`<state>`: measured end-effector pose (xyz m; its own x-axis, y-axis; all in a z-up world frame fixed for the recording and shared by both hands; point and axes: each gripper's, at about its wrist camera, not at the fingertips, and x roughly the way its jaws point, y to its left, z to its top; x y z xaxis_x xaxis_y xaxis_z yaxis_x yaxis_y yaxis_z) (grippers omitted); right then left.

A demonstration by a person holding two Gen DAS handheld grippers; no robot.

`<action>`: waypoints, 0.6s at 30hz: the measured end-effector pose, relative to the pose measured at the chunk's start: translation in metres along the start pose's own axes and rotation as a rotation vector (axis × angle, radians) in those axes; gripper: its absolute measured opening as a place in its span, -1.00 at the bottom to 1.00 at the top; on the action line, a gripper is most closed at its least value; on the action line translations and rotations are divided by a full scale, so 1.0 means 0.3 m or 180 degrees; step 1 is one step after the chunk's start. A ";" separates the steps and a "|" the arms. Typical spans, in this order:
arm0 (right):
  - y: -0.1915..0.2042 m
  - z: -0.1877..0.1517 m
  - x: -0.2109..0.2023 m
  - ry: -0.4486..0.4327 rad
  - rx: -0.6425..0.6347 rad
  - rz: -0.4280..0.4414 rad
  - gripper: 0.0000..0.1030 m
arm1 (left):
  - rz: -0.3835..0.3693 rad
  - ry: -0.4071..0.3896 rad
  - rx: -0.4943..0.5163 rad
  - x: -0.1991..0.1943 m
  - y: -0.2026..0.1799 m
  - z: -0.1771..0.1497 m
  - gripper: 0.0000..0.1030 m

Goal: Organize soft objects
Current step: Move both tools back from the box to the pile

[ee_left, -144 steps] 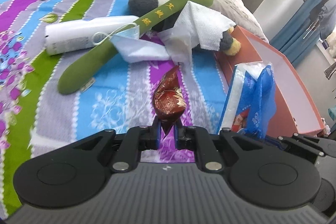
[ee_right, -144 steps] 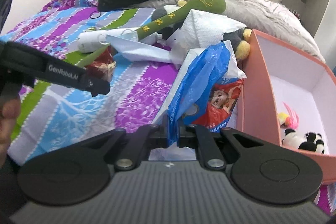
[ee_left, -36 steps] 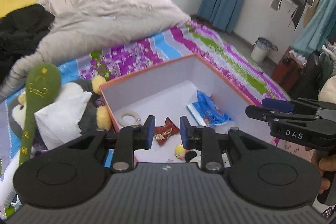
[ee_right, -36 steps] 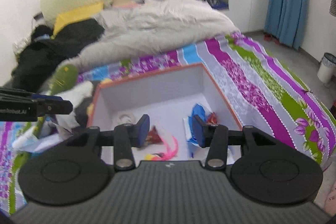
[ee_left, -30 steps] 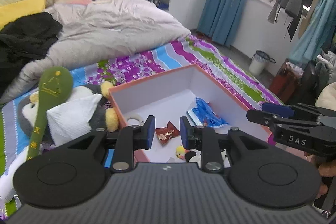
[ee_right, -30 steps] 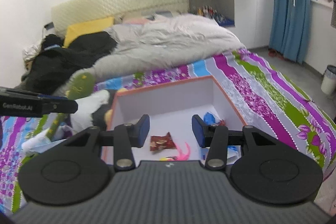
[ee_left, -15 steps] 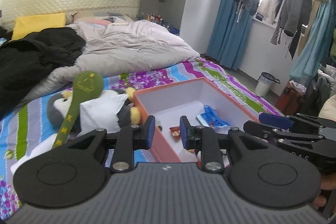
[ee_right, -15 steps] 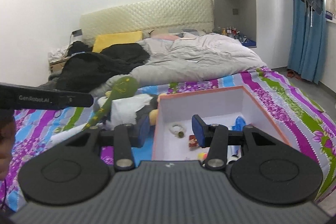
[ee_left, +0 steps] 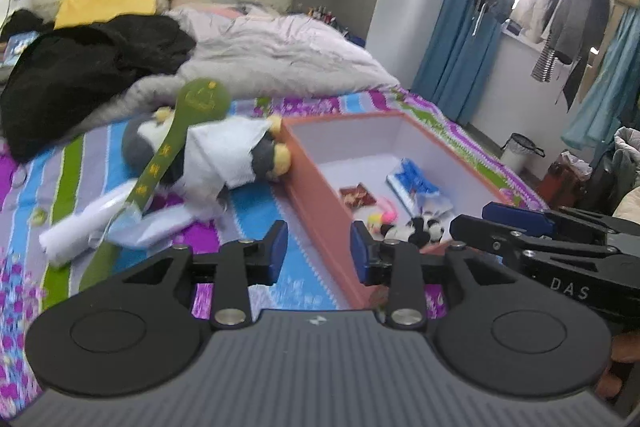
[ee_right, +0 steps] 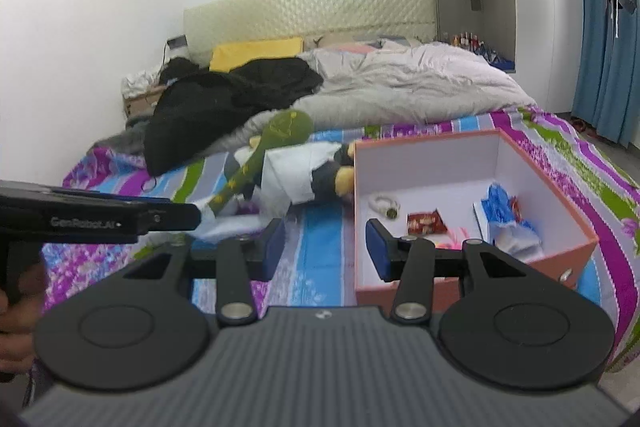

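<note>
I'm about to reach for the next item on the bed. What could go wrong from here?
The green plush stick lies across the penguin toy and the white tissue, so lifting one may drag the others. The orange box sits close by and could be knocked. Both the left gripper and right gripper are empty.

Matt cardboard box (ee_right: 560, 259), glossy foil wrapper (ee_right: 426, 221), quilted headboard (ee_right: 312, 15)
</note>
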<state>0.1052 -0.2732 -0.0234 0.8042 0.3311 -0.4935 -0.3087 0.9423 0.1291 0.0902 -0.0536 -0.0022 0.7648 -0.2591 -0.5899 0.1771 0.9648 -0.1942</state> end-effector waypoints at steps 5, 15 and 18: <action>0.039 -0.048 0.004 0.0081 -0.0101 -0.0024 -0.07 | 0.0130 0.0066 -0.0152 -0.025 0.064 -0.067 -0.19; 0.116 -0.127 0.058 0.0271 -0.0248 0.0133 -0.07 | 0.0274 0.0245 -0.0350 -0.019 0.179 -0.167 -0.16; 0.120 -0.134 0.089 0.0317 -0.0303 0.0151 -0.07 | 0.0343 0.0291 -0.0420 0.019 0.211 -0.184 -0.16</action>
<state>0.0951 -0.2325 -0.0665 0.7346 0.3644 -0.5724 -0.3958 0.9153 0.0746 0.0716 0.0035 -0.0611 0.7144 -0.1634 -0.6803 0.0100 0.9746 -0.2236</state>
